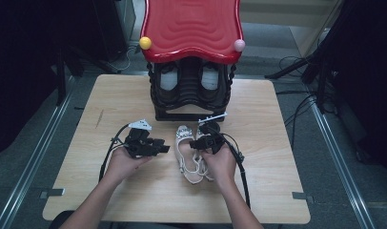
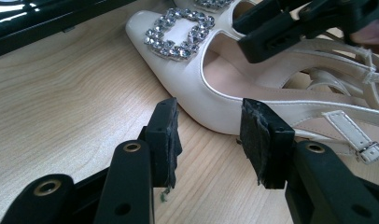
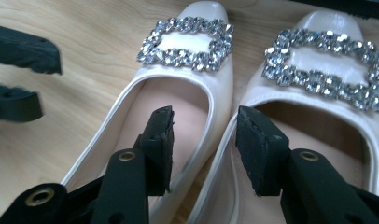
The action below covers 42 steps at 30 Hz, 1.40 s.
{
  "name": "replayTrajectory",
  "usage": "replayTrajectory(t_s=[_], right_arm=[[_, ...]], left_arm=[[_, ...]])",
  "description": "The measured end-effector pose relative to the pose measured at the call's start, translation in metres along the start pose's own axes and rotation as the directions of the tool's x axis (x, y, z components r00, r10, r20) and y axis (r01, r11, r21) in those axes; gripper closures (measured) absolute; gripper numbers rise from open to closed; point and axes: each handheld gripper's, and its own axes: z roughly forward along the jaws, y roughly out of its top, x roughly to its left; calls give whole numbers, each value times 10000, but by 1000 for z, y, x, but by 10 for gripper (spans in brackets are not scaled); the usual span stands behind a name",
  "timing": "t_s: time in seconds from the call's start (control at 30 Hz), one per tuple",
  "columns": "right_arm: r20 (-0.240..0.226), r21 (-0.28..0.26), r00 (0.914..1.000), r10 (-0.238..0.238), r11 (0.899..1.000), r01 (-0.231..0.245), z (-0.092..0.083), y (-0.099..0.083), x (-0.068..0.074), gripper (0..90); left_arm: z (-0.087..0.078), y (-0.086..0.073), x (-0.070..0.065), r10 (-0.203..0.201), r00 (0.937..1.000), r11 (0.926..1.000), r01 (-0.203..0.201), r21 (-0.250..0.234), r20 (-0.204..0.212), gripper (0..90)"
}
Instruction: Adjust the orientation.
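A pair of cream slingback shoes (image 1: 184, 155) with rhinestone buckles lies mid-table, toes toward the rack. My right gripper (image 1: 198, 143) hovers over them, open. In the right gripper view its jaws (image 3: 208, 140) straddle the two touching inner walls, one jaw over the left shoe (image 3: 178, 107), the other over the right shoe (image 3: 318, 126), pads not pressing. My left gripper (image 1: 164, 146) sits just left of the pair, open. In the left gripper view its jaws (image 2: 211, 135) stand on either side of the near shoe's outer wall (image 2: 211, 100) without gripping. The right gripper (image 2: 281, 28) shows above that shoe.
A black shoe rack (image 1: 189, 107) with a red wavy top (image 1: 191, 26) stands at the table's far edge, pale shoes (image 1: 168, 78) inside it. A yellow ball (image 1: 145, 43) and a pink ball (image 1: 239, 45) sit on its corners. Bare wood (image 1: 120, 100) lies left and right.
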Motion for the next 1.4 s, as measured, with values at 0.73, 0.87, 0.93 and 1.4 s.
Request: replayTrajectory(t_s=[0.73,0.87,0.93,1.4], right_arm=[[1043,440,9945,-49,9990,3,7,-2,6,615],[1120,797,9937,-92,9968,2,15,1,7,635],[1391,877,9900,-238,9961,116,18,2,10,665],[777,528,9945,700,9958,-742,15,2,-3,828]], left_arm=[[1,0,-1,51,10000,10000,-51,-7,-76,569],[1,0,-1,20,10000,10000,-20,-28,-91,569],[1,0,-1,38,10000,10000,-38,-38,-87,569],[-4,0,1,23,9998,9997,-28,-245,-192,569]])
